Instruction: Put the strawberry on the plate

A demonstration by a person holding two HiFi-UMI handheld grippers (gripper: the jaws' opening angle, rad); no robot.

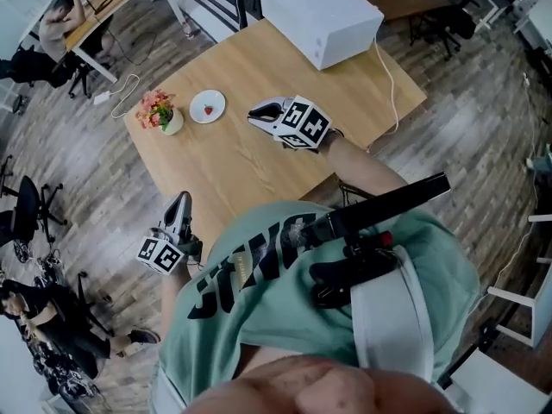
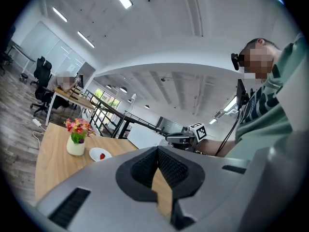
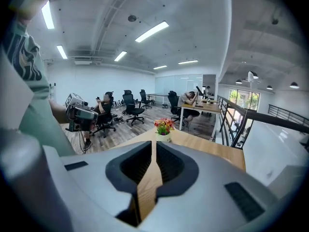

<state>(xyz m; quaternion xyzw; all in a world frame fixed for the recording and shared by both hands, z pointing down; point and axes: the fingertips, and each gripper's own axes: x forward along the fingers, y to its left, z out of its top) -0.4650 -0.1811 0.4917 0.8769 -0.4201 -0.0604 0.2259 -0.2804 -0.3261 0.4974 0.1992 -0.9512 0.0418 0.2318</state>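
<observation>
Closest in, by the person's green shirt (image 1: 285, 317), the left tool (image 1: 178, 200) is held at the near edge of the wooden tabletop (image 1: 250, 171). Its two jaws are clenched tight and there is nothing between them.

A bit further on, the right tool (image 1: 254, 115) is held over the tabletop. Its jaws are closed too, and it holds nothing. Its tip points at the plate (image 1: 212, 99) and is near it, but it does not touch it.

The plate is small, round and white. The red strawberry (image 1: 207, 109) lies on it, about in the middle.

Just beside the plate stands a little white vase (image 1: 173, 123) with pink and orange flowers (image 1: 153, 106) in it.

At the far end of the tabletop sits a big white box (image 1: 319, 11), well apart from the plate.
</observation>
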